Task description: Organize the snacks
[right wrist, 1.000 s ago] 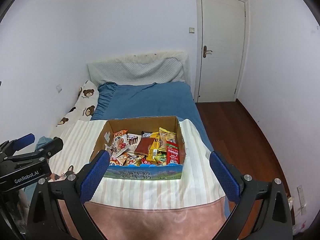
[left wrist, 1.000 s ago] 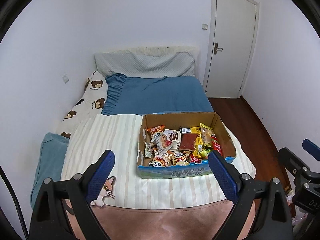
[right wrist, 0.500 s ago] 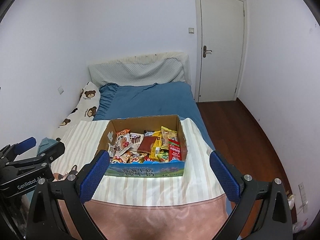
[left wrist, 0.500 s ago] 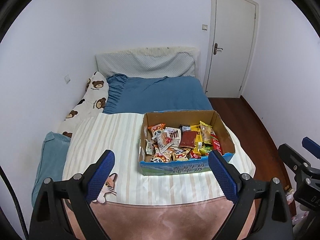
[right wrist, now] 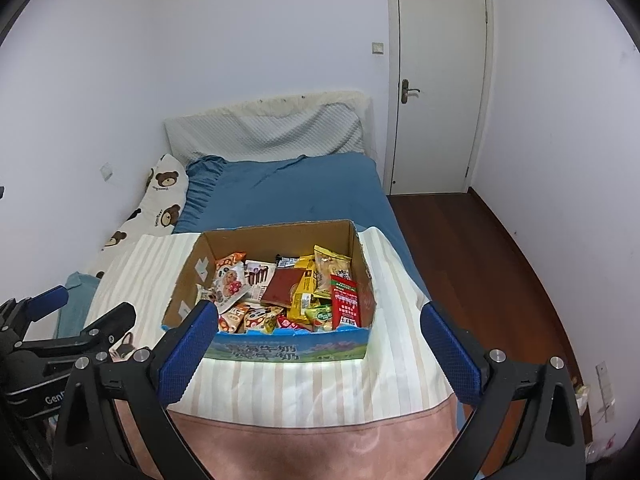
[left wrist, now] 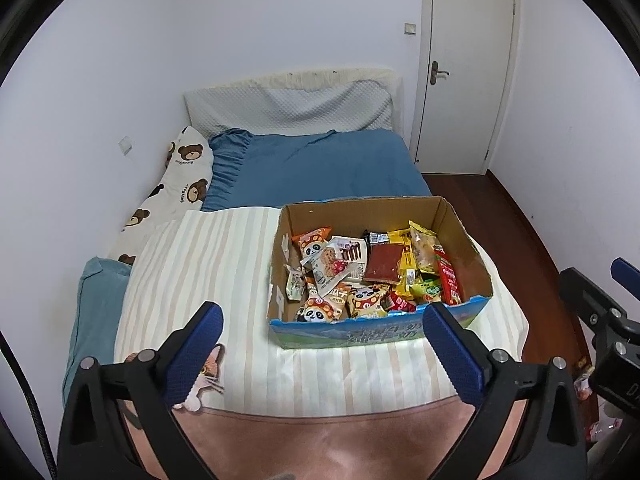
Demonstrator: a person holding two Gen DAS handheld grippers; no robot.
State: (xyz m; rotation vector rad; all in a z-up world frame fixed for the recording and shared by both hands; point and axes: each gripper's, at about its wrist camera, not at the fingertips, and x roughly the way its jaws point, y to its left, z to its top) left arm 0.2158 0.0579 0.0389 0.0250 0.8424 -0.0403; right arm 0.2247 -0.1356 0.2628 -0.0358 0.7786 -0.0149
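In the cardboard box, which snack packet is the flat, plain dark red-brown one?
It is the square packet lying near the middle of the cardboard box, left of the yellow packets. Unlike the others, it shows no picture or bright print.

The cardboard box (left wrist: pixel 362 210) is brown inside, with a blue-and-green printed front. Under the box lies a cream blanket (left wrist: pixel 208 264) with pale beige stripes and a pink border. Beyond the box, the sheet (left wrist: pixel 320 168) is blue; left of the box, a white pillow (left wrist: pixel 180 188) carries brown bears
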